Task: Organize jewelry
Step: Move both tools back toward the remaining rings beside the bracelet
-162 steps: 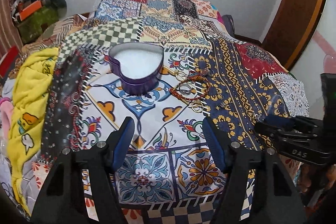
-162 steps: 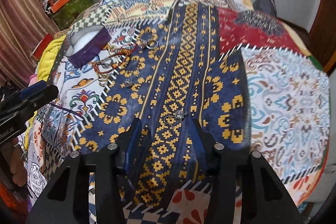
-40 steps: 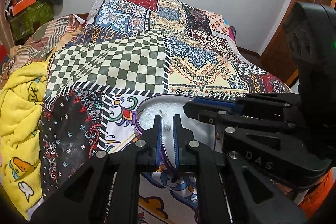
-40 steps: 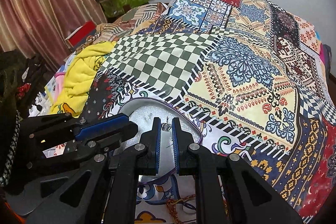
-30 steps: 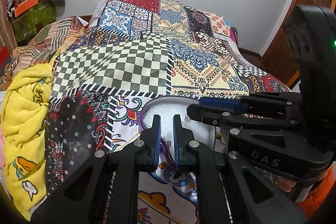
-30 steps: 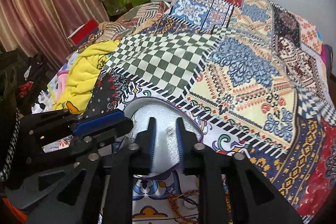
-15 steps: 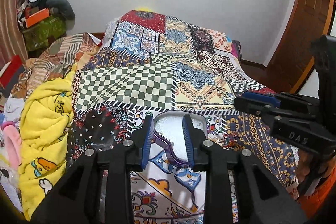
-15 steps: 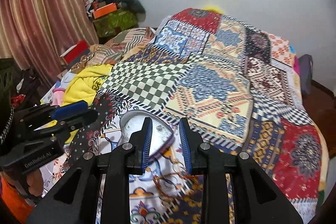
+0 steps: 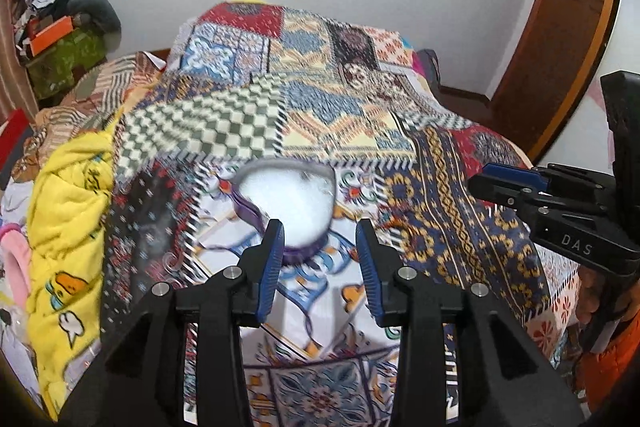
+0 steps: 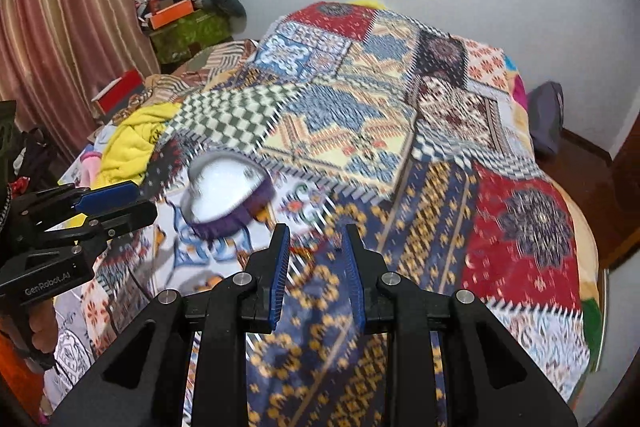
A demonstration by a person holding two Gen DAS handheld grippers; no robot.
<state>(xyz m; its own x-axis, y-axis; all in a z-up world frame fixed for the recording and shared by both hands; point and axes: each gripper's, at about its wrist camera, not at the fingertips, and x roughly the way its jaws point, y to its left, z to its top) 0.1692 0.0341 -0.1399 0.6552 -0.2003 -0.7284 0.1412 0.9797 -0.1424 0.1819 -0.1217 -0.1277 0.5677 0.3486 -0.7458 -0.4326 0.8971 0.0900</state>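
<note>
Both grippers are pulling back from the purple heart box (image 9: 286, 205) on the bed (image 9: 340, 131), left gripper (image 9: 320, 259) and right gripper (image 10: 316, 263) jaws now spread and empty, suggesting a piece was just dropped inside.

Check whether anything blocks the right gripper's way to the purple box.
Nothing visible does. The right gripper is open and empty, and only bare quilt lies between it and the purple box ahead to its left. The left gripper sits off beside the box.
</note>
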